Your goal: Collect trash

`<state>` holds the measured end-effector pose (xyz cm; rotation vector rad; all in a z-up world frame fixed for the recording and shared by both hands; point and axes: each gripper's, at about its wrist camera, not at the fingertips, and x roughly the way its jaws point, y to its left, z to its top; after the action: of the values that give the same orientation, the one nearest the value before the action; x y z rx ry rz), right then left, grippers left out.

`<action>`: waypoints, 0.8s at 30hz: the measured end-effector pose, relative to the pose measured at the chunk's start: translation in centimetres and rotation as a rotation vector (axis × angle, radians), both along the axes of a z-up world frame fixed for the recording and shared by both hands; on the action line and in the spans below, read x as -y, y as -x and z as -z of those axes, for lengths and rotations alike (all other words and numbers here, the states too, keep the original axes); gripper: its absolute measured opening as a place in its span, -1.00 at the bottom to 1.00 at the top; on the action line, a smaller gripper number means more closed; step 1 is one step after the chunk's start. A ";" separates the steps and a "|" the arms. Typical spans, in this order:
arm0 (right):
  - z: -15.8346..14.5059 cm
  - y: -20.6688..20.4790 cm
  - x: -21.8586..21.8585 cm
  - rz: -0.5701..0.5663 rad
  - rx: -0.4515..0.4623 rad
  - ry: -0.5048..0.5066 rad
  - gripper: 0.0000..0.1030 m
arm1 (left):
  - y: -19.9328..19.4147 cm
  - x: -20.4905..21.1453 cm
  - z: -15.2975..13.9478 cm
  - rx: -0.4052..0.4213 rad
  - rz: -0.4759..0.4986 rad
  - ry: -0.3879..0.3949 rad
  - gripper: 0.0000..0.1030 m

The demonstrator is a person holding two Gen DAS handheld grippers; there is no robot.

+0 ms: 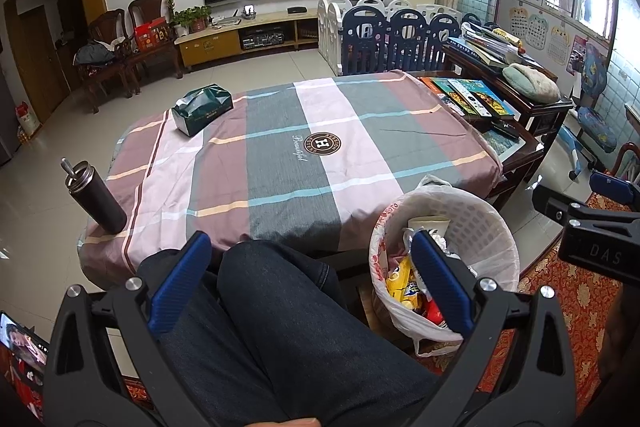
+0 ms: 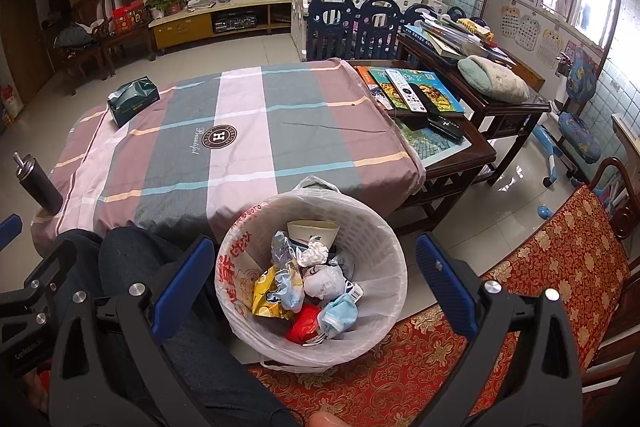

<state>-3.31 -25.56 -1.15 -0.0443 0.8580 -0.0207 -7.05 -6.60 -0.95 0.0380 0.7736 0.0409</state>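
Observation:
A white plastic trash basket [image 2: 372,239] lined with a thin bag stands on the floor beside the table. It holds trash [image 2: 308,287]: a yellow snack wrapper, crumpled tissues, a red wrapper, blue masks and a paper cup. My right gripper [image 2: 312,255] hangs open right above the basket with nothing between its fingers. My left gripper [image 1: 312,255] is open and empty over a person's knees in dark jeans [image 1: 280,307]. The same basket [image 1: 480,211] lies just right of its right finger. The right gripper's body [image 1: 592,227] shows at the right edge of the left wrist view.
The table under a striped cloth [image 1: 304,143] carries a green tissue box [image 1: 202,109] and a dark flask [image 1: 96,195] at its left corner. To its right stands a wooden side table with books and remotes [image 2: 420,95]. A red patterned cushion [image 2: 560,267] lies at right.

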 end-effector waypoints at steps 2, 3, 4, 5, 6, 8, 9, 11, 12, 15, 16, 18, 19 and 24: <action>0.0 -0.1 0.0 0.005 0.002 0.002 0.91 | 0.0 0.0 0.0 0.000 0.000 0.002 0.93; -0.1 -0.1 0.0 0.007 0.002 0.004 0.91 | 0.0 0.0 0.0 0.000 -0.001 0.002 0.93; -0.1 -0.1 0.0 0.008 0.002 0.004 0.91 | 0.0 0.0 0.0 0.000 0.001 0.002 0.93; -0.1 -0.1 0.0 0.008 0.002 0.004 0.91 | 0.0 0.0 0.0 0.000 0.001 0.003 0.93; -0.1 -0.1 0.0 0.008 0.003 0.005 0.91 | 0.0 0.0 0.0 0.000 0.001 0.005 0.93; -0.1 -0.2 0.0 0.006 0.007 0.008 0.91 | 0.0 -0.1 0.0 0.000 0.001 0.004 0.93; -0.1 -0.1 -0.1 0.003 0.008 0.009 0.91 | 0.0 -0.1 0.0 -0.001 0.001 0.004 0.93; -0.1 -0.1 -0.1 0.001 0.008 0.013 0.91 | -0.1 -0.1 0.0 -0.002 0.001 0.005 0.93; 0.0 -0.2 -0.1 0.002 0.007 0.012 0.91 | 0.0 -0.1 0.0 -0.003 0.002 0.005 0.93; 0.0 -0.2 0.0 0.010 0.003 0.007 0.91 | 0.0 0.0 0.1 -0.009 0.006 0.009 0.94; 0.0 -0.2 0.0 0.012 0.002 0.007 0.91 | 0.0 0.0 0.1 -0.010 0.006 0.009 0.94; -0.1 -0.2 0.1 0.013 0.002 0.006 0.91 | 0.1 0.1 0.1 -0.009 0.006 0.009 0.93; 0.0 -0.2 0.1 0.012 0.002 0.007 0.91 | 0.1 0.1 0.1 -0.009 0.006 0.009 0.93; 0.0 -0.3 0.1 0.009 -0.002 0.006 0.91 | 0.0 0.2 0.0 -0.010 0.009 0.012 0.93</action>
<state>-3.06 -25.65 -1.14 -0.0464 0.8601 -0.0319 -7.04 -6.80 -0.97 0.0302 0.7831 0.0271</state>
